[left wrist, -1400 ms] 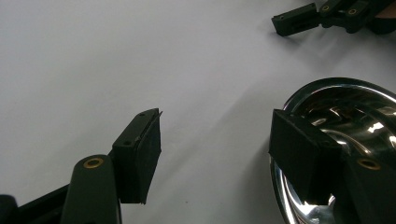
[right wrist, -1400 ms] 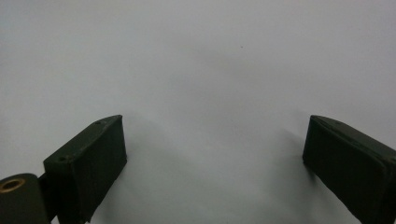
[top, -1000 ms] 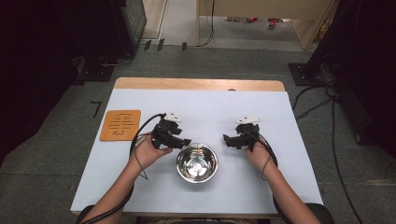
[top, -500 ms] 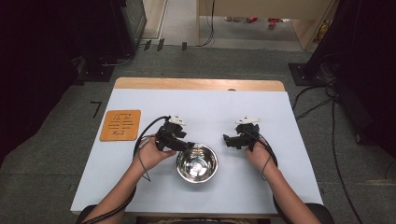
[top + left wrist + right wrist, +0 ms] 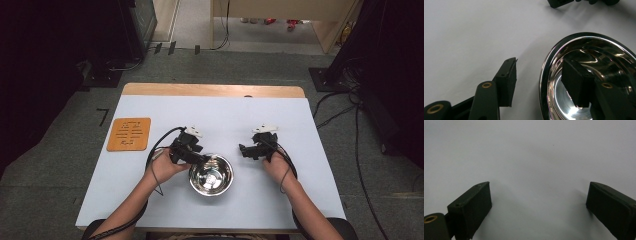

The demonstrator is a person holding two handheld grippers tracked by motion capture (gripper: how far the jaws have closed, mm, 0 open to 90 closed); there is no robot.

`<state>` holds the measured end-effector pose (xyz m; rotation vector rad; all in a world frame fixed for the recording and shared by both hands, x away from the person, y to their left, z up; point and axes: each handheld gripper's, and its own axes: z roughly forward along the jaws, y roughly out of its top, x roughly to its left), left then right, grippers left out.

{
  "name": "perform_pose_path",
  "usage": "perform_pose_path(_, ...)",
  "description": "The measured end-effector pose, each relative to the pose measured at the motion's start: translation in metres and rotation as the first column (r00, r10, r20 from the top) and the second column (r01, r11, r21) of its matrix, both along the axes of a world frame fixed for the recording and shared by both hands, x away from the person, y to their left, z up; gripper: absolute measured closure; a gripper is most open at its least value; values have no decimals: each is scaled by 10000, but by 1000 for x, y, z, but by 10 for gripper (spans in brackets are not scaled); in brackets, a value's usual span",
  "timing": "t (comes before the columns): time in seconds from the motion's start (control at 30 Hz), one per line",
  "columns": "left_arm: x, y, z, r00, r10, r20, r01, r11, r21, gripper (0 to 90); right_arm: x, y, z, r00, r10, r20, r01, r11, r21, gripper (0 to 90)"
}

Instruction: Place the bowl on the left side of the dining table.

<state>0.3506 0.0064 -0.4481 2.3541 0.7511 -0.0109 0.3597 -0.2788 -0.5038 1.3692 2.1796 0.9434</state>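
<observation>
A shiny steel bowl (image 5: 211, 175) sits on the white table (image 5: 220, 115) near the front edge, between my two hands. My left gripper (image 5: 205, 160) is at the bowl's upper-left rim. In the left gripper view, my left gripper (image 5: 539, 62) is open and straddles the bowl's rim (image 5: 547, 72). One pad (image 5: 508, 80) is outside over the table and the other pad (image 5: 575, 83) is inside the bowl. My right gripper (image 5: 243, 149) hovers to the right of the bowl, apart from it. It stands open (image 5: 539, 186) over bare table.
An orange square board (image 5: 129, 133) lies at the table's left. A wooden strip (image 5: 212, 90) runs along the far edge. Cables trail from both grippers along the forearms. The other gripper (image 5: 564, 2) shows at the top of the left gripper view.
My left gripper has moved right and a little toward the bowl, so its jaws now stand on either side of the rim. The right gripper and the bowl have stayed put.
</observation>
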Motion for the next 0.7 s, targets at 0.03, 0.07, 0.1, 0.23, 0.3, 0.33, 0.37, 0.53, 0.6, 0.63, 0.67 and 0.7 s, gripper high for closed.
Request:
perform_pose_path(0.03, 0, 0, 0, 10000, -75, -33, 76, 10000, 56, 482, 0, 0, 0, 10000, 4, 3, -4, 10000, -2, 58)
perform_pose_path(0.07, 0, 0, -1, 9999, -95, -69, 96, 9999, 43, 491, 0, 0, 0, 10000, 12, 7, -12, 10000, -5, 58)
perform_pose_path(0.1, 0, -1, -1, 9999, -102, -111, 102, 9999, -11, 495, 0, 0, 0, 10000, 3, 1, -3, 10000, -1, 58)
perform_pose_path(0.23, 1, -1, -4, 9991, -228, -363, 226, 9997, -49, 526, 0, 0, 0, 10000, 3, 0, -3, 10000, -2, 58)
perform_pose_path(0.3, 1, -1, -5, 9985, -297, -458, 297, 9996, 2, 537, 0, 0, 0, 10000, 4, 2, -4, 10000, -3, 58)
perform_pose_path(0.33, 1, -1, -7, 9982, -336, -506, 338, 9994, 41, 539, 0, 0, 0, 10000, 3, 2, -3, 10000, -3, 58)
perform_pose_path(0.37, 1, -2, -7, 9978, -380, -537, 384, 9992, 63, 543, 0, 0, 0, 10000, 0, 0, 0, 10000, -2, 58)
perform_pose_path(0.53, 1, -2, -11, 9961, -500, -725, 508, 9987, 95, 573, 0, 0, 0, 10000, -1, -1, 1, 10000, 0, 58)
perform_pose_path(0.6, 2, -2, -12, 9953, -531, -807, 545, 9984, 151, 596, 0, 0, 0, 10000, 2, 0, -2, 10000, -3, 58)
perform_pose_path(0.63, 2, -2, -13, 9951, -538, -830, 554, 9983, 177, 607, 0, 0, 0, 10000, 1, 0, -1, 10000, -3, 57)
perform_pose_path(0.67, 2, -2, -13, 9951, -542, -824, 562, 9982, 224, 620, 0, 0, 0, 10000, -2, 7, 2, 10000, 4, 57)
perform_pose_path(0.7, 2, -2, -13, 9950, -535, -844, 555, 9982, 220, 633, 0, 0, 0, 10000, 2, -2, -2, 10000, 2, 58)
